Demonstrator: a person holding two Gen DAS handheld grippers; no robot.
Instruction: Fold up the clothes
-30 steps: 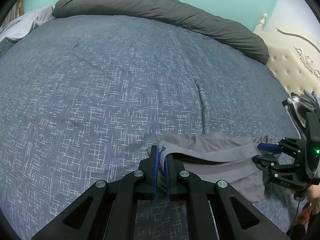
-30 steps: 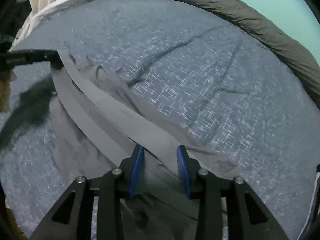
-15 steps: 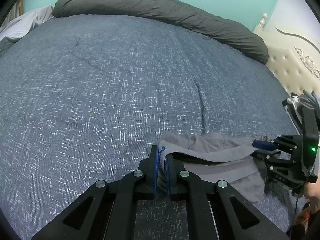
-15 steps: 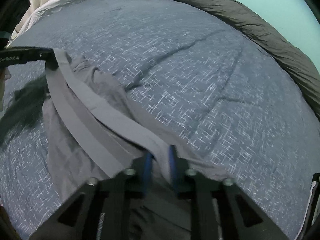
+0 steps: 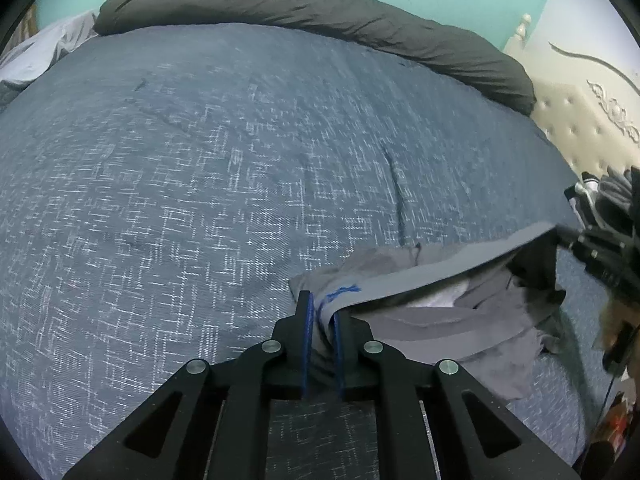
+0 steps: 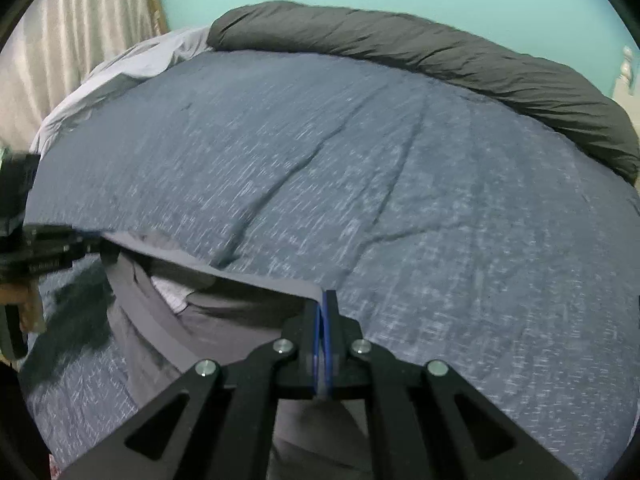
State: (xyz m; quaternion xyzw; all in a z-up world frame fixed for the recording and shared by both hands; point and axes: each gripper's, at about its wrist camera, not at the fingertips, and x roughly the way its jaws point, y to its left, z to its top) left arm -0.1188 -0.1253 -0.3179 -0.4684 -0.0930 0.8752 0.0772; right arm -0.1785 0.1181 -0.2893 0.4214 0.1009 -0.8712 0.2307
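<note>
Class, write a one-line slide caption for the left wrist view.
Left hand-held gripper and right hand-held gripper pinch opposite ends of grey shorts' waistband, stretching it above the blue bedspread.

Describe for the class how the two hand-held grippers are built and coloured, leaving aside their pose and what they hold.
Both the left gripper and right gripper are matte black, with angular linkage arms pierced by triangular cut-outs and joined by round silver bolts. Each has two thin flat fingers lined with blue pads. No sleeves or clear markings show.
</note>
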